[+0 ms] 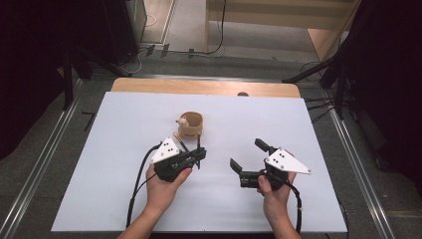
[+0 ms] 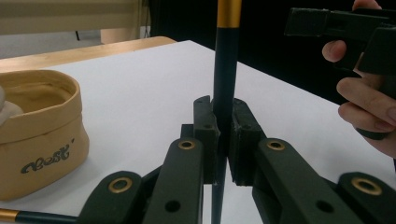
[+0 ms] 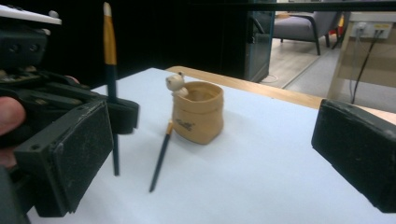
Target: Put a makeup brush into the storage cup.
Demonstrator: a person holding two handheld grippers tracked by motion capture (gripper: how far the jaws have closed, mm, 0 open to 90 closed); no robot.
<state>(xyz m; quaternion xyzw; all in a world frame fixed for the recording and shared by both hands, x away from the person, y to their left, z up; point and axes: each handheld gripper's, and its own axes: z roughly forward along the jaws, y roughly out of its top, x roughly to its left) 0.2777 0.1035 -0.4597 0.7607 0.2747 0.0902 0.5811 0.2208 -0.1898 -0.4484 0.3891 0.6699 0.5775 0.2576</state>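
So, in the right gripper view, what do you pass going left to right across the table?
The left gripper shut on an upright pencil → a second pencil lying on the table with its tip against the pouch → the tan pouch with a small bear figure at its rim.

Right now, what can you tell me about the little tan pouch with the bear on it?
The pouch is a small, round, soft-looking tan bag, maybe leather or fabric. It stands upright and open at the top, with its rim folded over. Dark curly writing runs across its front. A tiny pale bear figure perches at its rim. It sits near the middle of the white table, beyond both grippers. A dark pencil with a gold band lies on the table, its gold end touching or nearly touching the pouch's base.
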